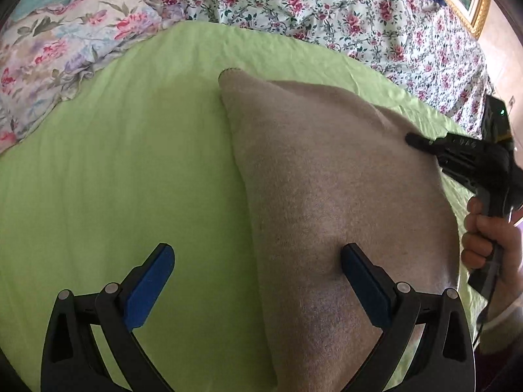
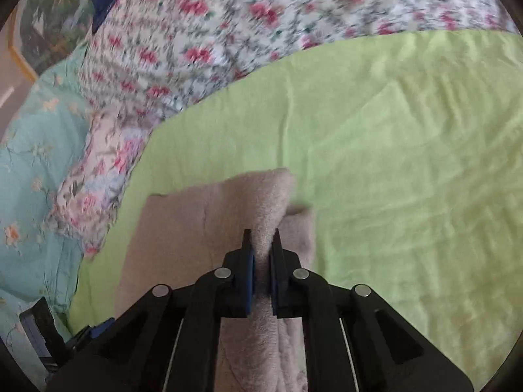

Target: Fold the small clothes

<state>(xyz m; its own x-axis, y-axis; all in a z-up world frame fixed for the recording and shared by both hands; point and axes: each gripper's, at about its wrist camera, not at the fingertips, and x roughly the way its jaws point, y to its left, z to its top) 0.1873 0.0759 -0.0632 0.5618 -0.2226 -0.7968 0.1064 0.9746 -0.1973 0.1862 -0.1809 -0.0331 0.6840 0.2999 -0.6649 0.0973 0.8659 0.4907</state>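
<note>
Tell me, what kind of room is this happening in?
Most likely a bedroom: a bed spread with a green sheet, rumpled floral bedding behind it, and a gilt-framed picture on the wall. A beige fleece garment lies on the sheet.

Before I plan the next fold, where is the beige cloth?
The beige cloth lies on the green sheet, right of centre in the left wrist view; the right gripper pinches a raised fold.

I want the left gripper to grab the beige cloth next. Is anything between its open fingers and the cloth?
Nothing visible is. The left gripper is open right over the cloth's left edge, one finger over the cloth, the other over the green sheet. The right gripper, further off, is shut on a raised fold.
</note>
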